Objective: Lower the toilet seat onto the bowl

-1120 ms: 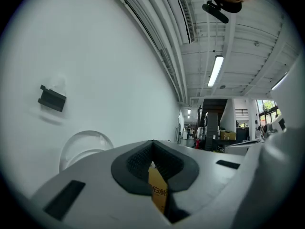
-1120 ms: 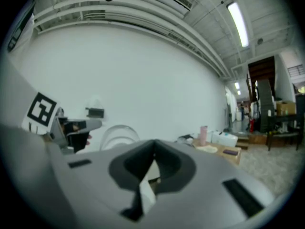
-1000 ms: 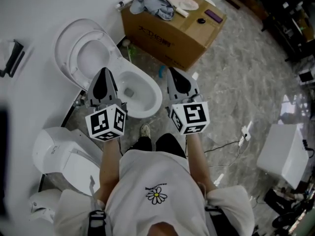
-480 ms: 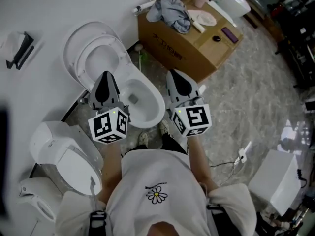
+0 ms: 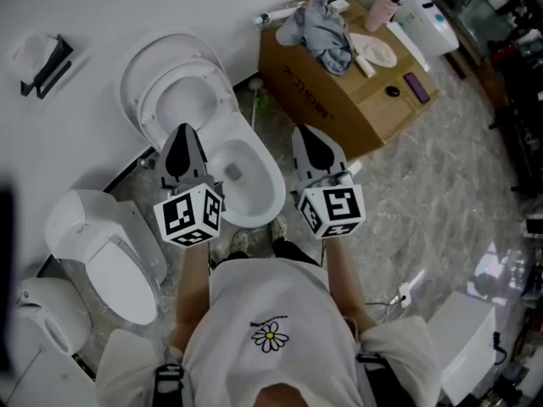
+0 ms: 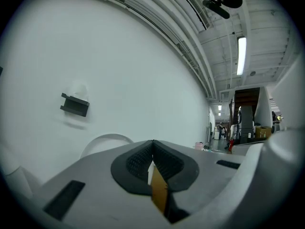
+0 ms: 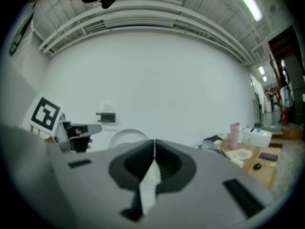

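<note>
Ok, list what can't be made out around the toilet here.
- Seat hinge: head view, partly behind the left gripper.
- Toilet bowl: left gripper view, hidden under the gripper's own body; only the raised lid's top arc shows.
- Small items on the cardboard box: right gripper view, blurred and too small.

White toilet seat [image 5: 222, 100], raised upright against its lid [image 5: 134, 70], oval white bowl [image 5: 273, 195] open below it
</note>
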The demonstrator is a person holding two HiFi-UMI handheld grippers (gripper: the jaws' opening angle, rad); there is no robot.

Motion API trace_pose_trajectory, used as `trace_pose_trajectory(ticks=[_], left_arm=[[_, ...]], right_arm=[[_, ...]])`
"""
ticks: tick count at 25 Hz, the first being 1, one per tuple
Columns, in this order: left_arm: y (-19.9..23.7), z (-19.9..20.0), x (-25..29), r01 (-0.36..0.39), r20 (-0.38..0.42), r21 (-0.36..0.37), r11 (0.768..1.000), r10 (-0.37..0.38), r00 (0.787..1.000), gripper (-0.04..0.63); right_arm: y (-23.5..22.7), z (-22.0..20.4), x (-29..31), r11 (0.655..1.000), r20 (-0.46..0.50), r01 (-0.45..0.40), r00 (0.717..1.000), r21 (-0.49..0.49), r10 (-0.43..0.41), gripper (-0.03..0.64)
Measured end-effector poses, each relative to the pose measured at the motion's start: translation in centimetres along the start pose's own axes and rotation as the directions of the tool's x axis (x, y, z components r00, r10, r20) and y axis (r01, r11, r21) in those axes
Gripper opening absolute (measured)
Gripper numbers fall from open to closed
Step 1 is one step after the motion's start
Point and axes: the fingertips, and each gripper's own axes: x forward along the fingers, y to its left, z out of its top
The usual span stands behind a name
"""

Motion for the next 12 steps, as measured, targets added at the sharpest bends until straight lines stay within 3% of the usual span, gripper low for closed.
trace_pose_trajectory(ticks=[3, 12], left_arm=[[0.9, -0.4, 0.3, -0.043, -0.020, 0.028, 0.999, 0.043, 0.999, 0.026], [5.3, 0.3, 3.1, -0.125, -0.016, 0.106, 0.986, 0.127, 0.992, 0.064]], right_arm=[[0.1, -0.4, 1.6, 1.000, -0.020, -0.025, 0.999, 0.015, 0.026, 0.029], [3.2, 1.1, 10.3, 0.975, -0.023, -0.204, 0.979, -0.090, 0.202, 0.053]])
